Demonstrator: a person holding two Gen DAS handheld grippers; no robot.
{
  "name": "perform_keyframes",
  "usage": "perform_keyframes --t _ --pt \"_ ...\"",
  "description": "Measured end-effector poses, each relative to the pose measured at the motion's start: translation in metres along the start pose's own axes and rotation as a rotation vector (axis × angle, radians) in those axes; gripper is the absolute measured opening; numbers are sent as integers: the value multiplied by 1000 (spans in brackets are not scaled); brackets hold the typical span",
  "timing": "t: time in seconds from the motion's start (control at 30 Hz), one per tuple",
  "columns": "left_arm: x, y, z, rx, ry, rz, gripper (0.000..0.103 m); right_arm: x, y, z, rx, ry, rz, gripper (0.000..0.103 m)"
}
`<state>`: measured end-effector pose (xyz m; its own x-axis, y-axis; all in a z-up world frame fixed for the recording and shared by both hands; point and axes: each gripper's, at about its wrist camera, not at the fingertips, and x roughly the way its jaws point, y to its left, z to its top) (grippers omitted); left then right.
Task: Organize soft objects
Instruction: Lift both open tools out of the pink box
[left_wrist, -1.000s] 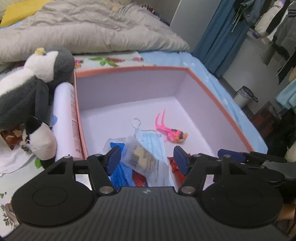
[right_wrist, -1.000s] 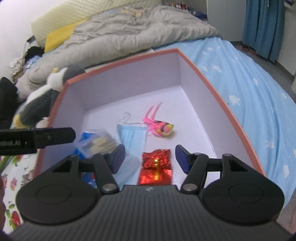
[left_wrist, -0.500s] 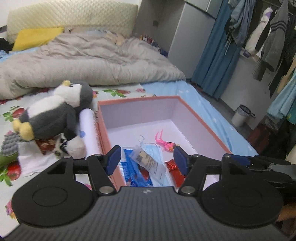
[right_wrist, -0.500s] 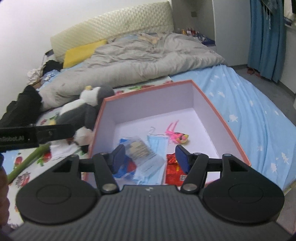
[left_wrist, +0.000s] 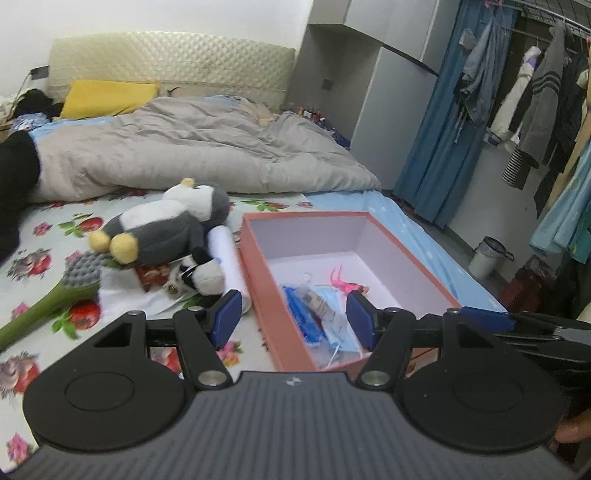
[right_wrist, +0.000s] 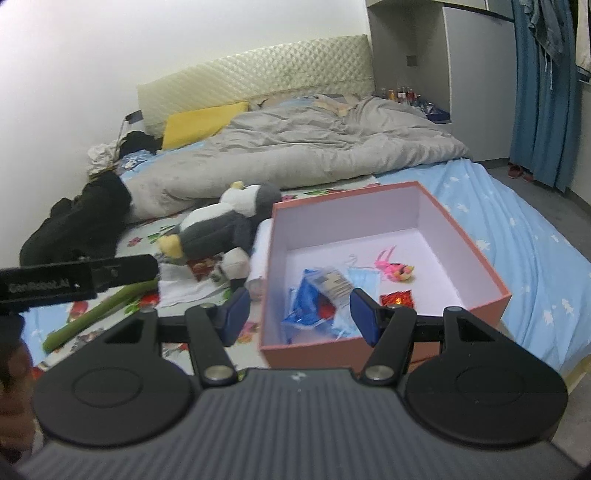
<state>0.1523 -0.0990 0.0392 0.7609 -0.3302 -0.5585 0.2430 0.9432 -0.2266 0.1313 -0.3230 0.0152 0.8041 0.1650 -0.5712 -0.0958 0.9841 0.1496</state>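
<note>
A pink-rimmed box (left_wrist: 255, 258) (right_wrist: 469, 236) sits on the bed. Inside lie a blue face mask (right_wrist: 364, 278), a blue packet (right_wrist: 306, 299), a clear bag (right_wrist: 334, 282), a red foil packet (right_wrist: 397, 299) and a pink toy (right_wrist: 395, 269). A grey and white plush penguin (left_wrist: 162, 232) (right_wrist: 218, 225) lies left of the box, beside a white roll (left_wrist: 225, 254). My left gripper (left_wrist: 291, 319) is open and empty, above the box's near left corner. My right gripper (right_wrist: 295, 314) is open and empty, above the box's near edge.
A green-stemmed grey brush (left_wrist: 55, 295) and white cloth (right_wrist: 184, 288) lie left of the penguin. A grey duvet (left_wrist: 184, 147) and yellow pillow (left_wrist: 107, 98) cover the far bed. A bin (left_wrist: 487, 256) and hanging clothes (left_wrist: 535, 110) stand at the right.
Both grippers have pulled back and up from inside the box, so the box looks smaller and the whole bed shows. Both stay open and empty.
</note>
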Motion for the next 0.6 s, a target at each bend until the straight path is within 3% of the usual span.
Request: perform_keyframes --t 0.17,0.33,0.6 --pt "-29 20 -23 -30 -2 17 68 -14 26 -22 -32 -7 30 63" --pt "-56 36 -42 -6 -16 80 68 -21 46 -46 -47 4 58 63" --pt "-72 63 -74 -91 -25 105 68 -24 69 -62 -54 -7 94 63"
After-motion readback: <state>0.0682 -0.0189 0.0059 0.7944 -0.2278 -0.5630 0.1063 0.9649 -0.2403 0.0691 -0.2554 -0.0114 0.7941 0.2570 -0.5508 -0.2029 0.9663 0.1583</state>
